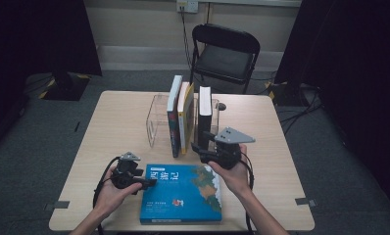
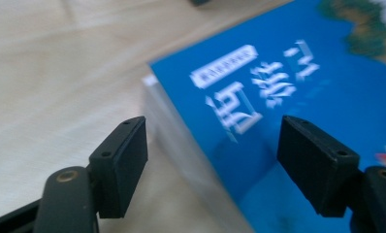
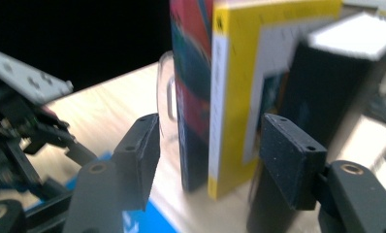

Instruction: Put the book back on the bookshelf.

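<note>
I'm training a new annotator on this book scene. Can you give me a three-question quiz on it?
1. How many books stand upright at the clear acrylic holder?
2. True or false: the blue book lies flat on the table.
3. Which hand-held gripper faces the yellow book: A left, B right?

Key: 1. Three. 2. True. 3. B; the right hand-held gripper is open, holding nothing.

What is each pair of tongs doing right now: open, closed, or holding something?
Left tongs: open, straddling the blue book's corner, not gripping.
Right tongs: open, holding nothing, facing the upright books.
</note>
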Demonstrator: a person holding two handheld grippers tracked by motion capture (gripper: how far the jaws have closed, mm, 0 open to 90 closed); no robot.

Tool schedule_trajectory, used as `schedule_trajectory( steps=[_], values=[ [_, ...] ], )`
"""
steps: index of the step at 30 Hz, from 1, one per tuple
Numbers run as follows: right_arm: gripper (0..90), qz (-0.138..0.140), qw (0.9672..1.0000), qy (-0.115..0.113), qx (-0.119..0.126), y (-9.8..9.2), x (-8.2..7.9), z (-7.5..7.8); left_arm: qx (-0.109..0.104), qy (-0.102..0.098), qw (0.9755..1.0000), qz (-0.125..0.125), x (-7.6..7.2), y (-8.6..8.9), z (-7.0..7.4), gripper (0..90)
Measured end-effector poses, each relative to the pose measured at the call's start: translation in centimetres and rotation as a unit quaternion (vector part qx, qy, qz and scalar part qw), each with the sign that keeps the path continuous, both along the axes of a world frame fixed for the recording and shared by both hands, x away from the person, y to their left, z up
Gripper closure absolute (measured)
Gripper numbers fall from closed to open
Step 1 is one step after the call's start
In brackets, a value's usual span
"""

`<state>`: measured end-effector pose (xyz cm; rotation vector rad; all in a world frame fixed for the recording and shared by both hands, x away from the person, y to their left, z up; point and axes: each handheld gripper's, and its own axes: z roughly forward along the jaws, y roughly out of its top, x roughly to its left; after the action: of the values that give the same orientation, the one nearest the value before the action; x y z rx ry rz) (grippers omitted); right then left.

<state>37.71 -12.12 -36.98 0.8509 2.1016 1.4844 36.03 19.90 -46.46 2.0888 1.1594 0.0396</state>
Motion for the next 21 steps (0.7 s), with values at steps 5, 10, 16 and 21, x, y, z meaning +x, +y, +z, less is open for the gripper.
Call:
schedule_trajectory(
  steps=[5,10,16,21],
  values=[
    [37.8,-0.002,0.9994,0.031,-0.018,-1.7,-1.1,-2.3,0.007,-0.005,0.9999,0.009,-0.8,-0.2,0.3,27.0],
    [36.0,0.006,0.9966,0.067,-0.048,-2.0,-1.2,-5.5,-0.003,0.011,0.9999,0.009,-1.7,0.3,-0.1,31.6],
    [32.1,0.027,0.991,0.113,-0.068,-1.1,0.4,-9.2,0.004,0.002,1.0,-0.006,-1.6,-0.1,-0.2,36.7],
    [30.1,0.04,0.9883,0.13,-0.068,-0.3,1.4,-10.5,-0.002,0.01,0.9999,-0.001,-1.4,-0.1,-0.3,37.3]
  ],
)
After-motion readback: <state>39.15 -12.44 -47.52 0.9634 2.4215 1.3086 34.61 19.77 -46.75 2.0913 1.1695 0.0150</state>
